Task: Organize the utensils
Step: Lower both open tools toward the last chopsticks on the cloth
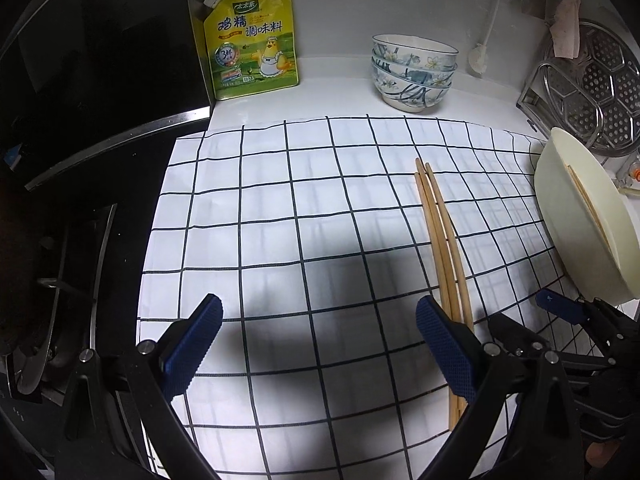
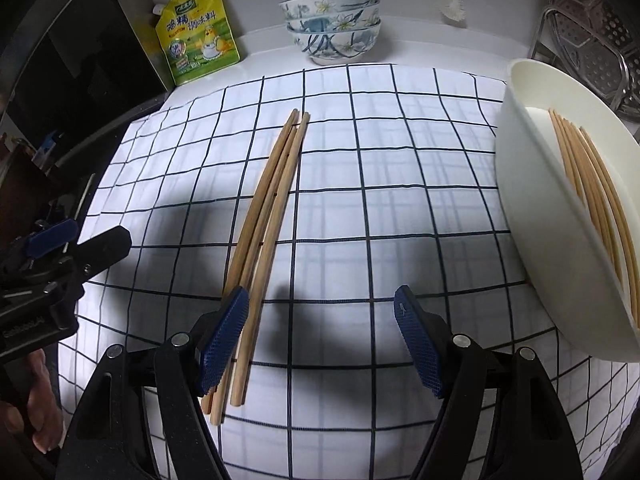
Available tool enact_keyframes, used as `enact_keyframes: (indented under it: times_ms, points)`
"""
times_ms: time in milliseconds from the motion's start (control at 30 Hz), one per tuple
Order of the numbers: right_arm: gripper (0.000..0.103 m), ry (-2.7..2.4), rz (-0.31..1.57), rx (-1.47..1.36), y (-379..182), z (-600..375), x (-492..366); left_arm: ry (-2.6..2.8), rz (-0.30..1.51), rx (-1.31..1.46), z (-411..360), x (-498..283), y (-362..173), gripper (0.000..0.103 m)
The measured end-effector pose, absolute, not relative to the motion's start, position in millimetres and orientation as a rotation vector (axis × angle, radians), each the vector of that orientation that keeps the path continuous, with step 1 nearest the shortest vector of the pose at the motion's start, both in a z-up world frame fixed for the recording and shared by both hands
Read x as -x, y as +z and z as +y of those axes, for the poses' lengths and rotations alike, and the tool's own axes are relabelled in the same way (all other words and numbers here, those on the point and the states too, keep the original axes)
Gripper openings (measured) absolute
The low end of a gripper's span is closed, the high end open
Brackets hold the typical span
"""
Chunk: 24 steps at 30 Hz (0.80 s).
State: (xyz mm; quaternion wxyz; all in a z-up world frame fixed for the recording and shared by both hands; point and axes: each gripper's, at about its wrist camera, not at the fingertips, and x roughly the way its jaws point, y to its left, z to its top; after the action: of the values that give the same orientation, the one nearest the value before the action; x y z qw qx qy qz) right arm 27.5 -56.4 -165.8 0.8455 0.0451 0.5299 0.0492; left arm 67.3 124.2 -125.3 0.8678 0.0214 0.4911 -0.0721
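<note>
Three wooden chopsticks (image 1: 440,240) (image 2: 272,208) lie side by side on the white checked cloth (image 1: 300,200) (image 2: 400,184). A cream oval tray (image 1: 568,208) (image 2: 532,220) at the cloth's right edge holds several more chopsticks (image 2: 592,192) (image 1: 582,196). My left gripper (image 1: 320,320) (image 2: 80,240) is open above the cloth, its right finger just left of the loose chopsticks' near ends. My right gripper (image 2: 320,304) (image 1: 532,316) is open too, between the loose chopsticks and the tray, with its left finger over their near ends. Neither holds anything.
A stack of three floral bowls (image 1: 414,72) (image 2: 334,28) and a yellow seasoning pouch (image 1: 250,40) (image 2: 196,32) stand against the back wall. A gas stove (image 1: 60,280) lies left of the cloth. A metal steamer rack (image 1: 592,84) stands behind the tray. A hand (image 2: 36,400) holds the left gripper.
</note>
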Motion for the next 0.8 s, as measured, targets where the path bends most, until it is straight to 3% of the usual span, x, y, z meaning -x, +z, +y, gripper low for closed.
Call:
enact_keyframes:
  times_ms: [800]
  points:
    - [0.072, 0.048, 1.151, -0.019, -184, -44, -34, -0.171, 1.032, -0.046, 121, -72, -134, 0.096]
